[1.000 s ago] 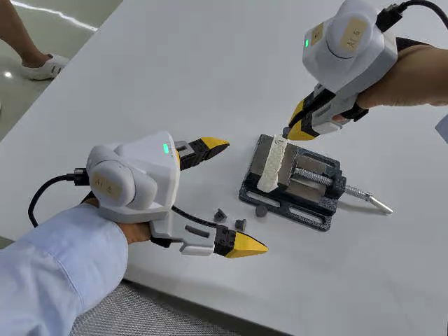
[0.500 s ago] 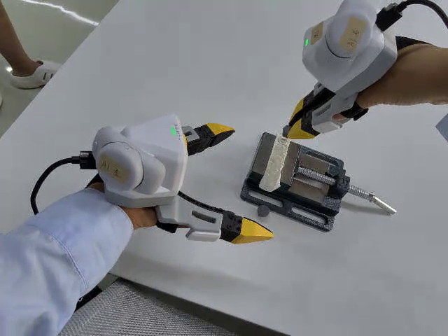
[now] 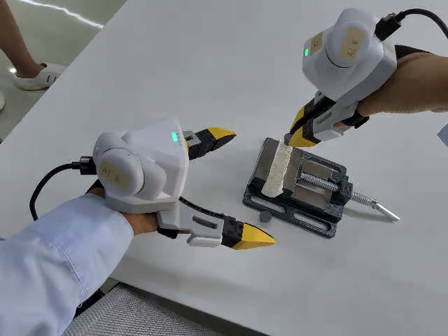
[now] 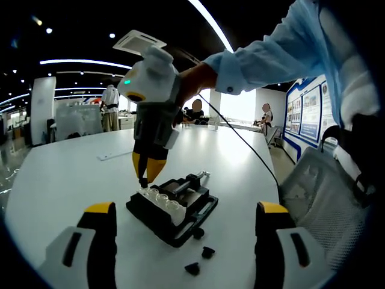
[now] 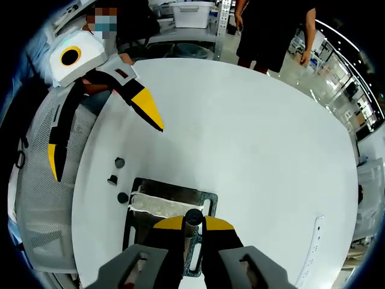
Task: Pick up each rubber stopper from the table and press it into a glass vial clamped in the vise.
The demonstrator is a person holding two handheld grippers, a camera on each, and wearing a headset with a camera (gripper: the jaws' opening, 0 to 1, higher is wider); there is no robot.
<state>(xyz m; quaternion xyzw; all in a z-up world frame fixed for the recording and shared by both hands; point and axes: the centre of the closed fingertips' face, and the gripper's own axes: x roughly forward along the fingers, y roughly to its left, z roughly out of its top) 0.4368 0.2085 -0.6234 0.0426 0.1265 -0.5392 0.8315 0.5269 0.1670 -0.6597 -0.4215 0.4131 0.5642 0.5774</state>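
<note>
- Work seemed to be at the pressing step.
- The right gripper [image 5: 192, 224] had its fingers clenched on a dark rubber stopper [image 5: 194, 215].
- It held the stopper right over one end of the row of glass vials [image 5: 159, 206]. It was too hard to see if the stopper touched a vial yet.
- The vials stood clamped in the vise [image 3: 294, 210] on the white table [image 3: 210, 56].
- The left gripper [image 3: 238, 186] hung near the vise with its fingers spread wide and nothing in them.
- Three loose stoppers [image 4: 207, 251] lay on the table just beside the vise.
- Next, the right gripper likely had to line the stopper up with a vial mouth and push straight down. It had to push softly, since glass can crack.
</note>
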